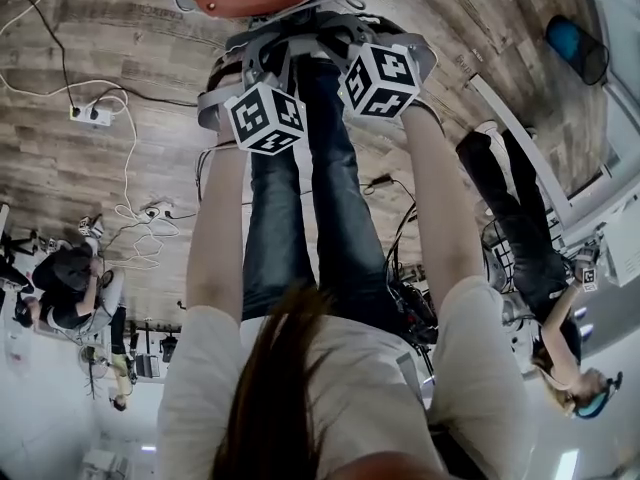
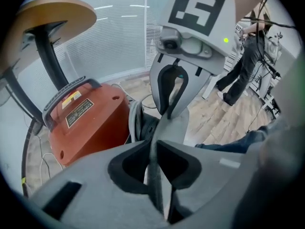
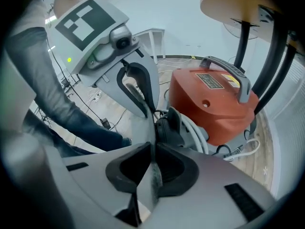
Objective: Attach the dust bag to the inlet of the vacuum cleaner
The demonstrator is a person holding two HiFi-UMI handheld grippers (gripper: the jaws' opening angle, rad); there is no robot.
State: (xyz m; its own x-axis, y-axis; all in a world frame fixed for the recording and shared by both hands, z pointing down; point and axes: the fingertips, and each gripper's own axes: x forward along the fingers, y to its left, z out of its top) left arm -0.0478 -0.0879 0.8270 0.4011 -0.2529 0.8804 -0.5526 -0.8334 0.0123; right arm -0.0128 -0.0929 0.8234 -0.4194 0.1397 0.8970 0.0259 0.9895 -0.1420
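Both tongs are nearly closed on the bag. The left tongs point(image 2: 153, 151) pinch a thin grey fold of the bag point(image 2: 174, 128), and the right tongs point(image 3: 152, 151) pinch the same sheet, which stretches between them. The bag hangs just on the near side of the orange vacuum point(image 3: 214, 104) on the floor, not yet joined to it. I judge the pickup done. Still left: finding the inlet, which I can't pick out, and seating the bag on it.
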